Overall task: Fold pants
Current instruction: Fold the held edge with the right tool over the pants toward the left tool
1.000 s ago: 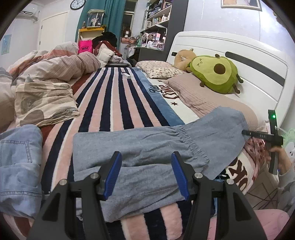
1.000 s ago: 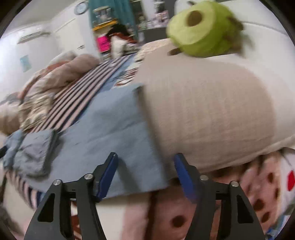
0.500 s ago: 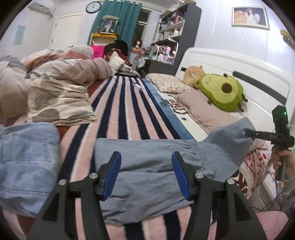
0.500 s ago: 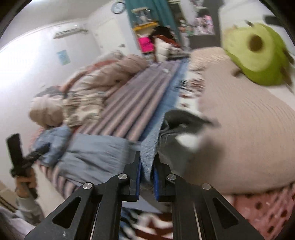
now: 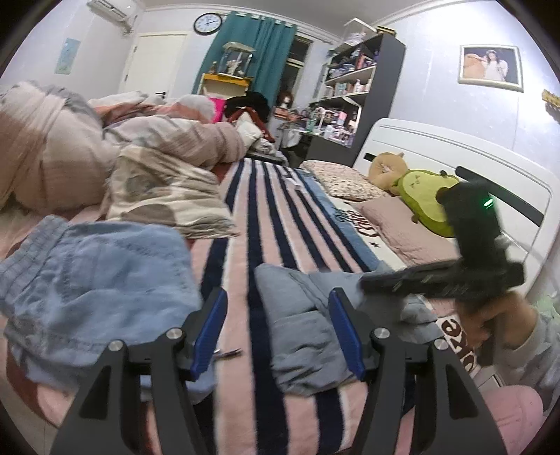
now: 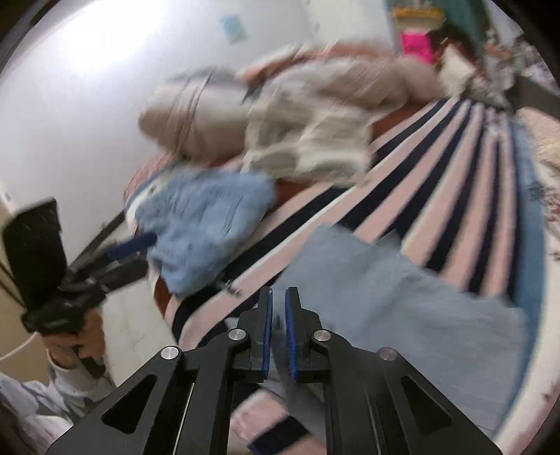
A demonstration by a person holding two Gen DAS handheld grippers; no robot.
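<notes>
Folding the grey pants (image 5: 308,325) across the near edge of the bed (image 5: 266,217), on the striped blanket. Right gripper (image 6: 277,315) pinching a grey edge of the pants between nearly closed fingers, cloth showing in the narrow gap, and carrying it over the rest of the garment; much of that view blurring with motion. Left gripper (image 5: 276,329) hovering low over the near edge with fingers wide, holding nothing, the bunched end of the pants lying just beyond and between them.

Doing this well, probably: keeping the pinch firm until the carried edge is lying over the far end, lowering it flat rather than dropping it, lining edge to edge, then using the open left gripper to pin or smooth the bunched layer so nothing is dragging. Risk lying in the soft blanket letting the lower layer slide and wrinkle.

Sharing the near left corner of the bed: a crumpled blue denim garment (image 5: 94,280), close beside the pants but apart. Lying behind it, a heaped duvet (image 5: 105,168). Sitting along the headboard side: pillows (image 5: 395,224) and an avocado plush (image 5: 427,199). Standing beyond: shelves (image 5: 353,91), a teal curtain (image 5: 269,56), a wall clock (image 5: 208,23).
</notes>
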